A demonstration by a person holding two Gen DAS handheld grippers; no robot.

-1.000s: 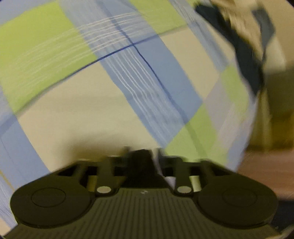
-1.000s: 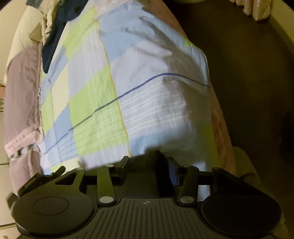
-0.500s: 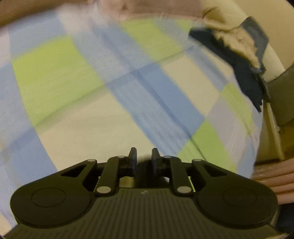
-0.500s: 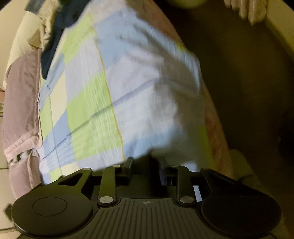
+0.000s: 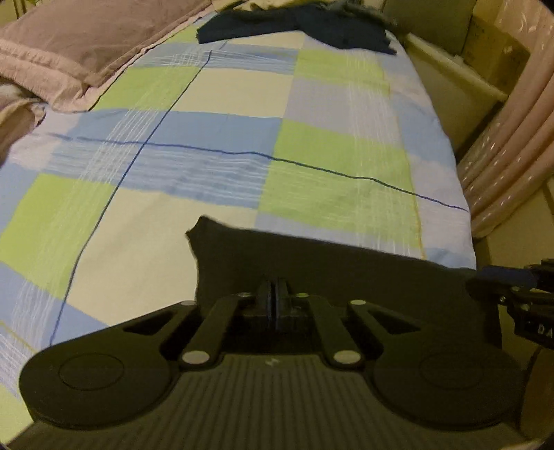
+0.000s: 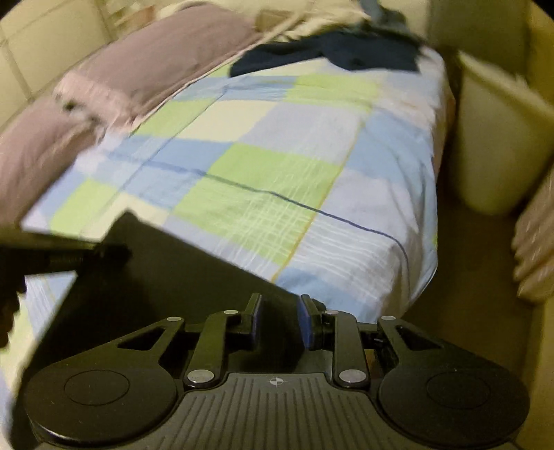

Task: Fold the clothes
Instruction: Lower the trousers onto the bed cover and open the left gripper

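My left gripper [image 5: 276,299] — fingers pressed flat together, pinched on the near edge of a black garment [image 5: 311,256] that stretches taut toward 3 o'clock. The cloth's free corner peaks at about 11 o'clock from the fingertips. At the far 3 o'clock edge of the left wrist view my right gripper [image 5: 498,278] shows side-on, at the other end of the same cloth.

My right gripper [image 6: 278,320] — jaws stand narrow, a gap between the blue pads [image 6: 257,323], dark cloth lying in that gap; I cannot tell whether the pads press on it. The black garment [image 6: 166,277] runs from here toward 9 o'clock, where the left gripper [image 6: 104,254] grips its other end.

Beyond the garment, at 12 o'clock: the checked bed sheet [image 5: 311,138], green, blue and cream squares with a thin dark-blue line across. Further on, at 12 to 1 o'clock, a navy garment [image 5: 297,26] lies spread at the far end of the bed. At 10 to 11 o'clock, mauve pillows [image 5: 86,38] along the sheet's edge. At 2 o'clock, pink curtain folds [image 5: 512,138] beside the bed.
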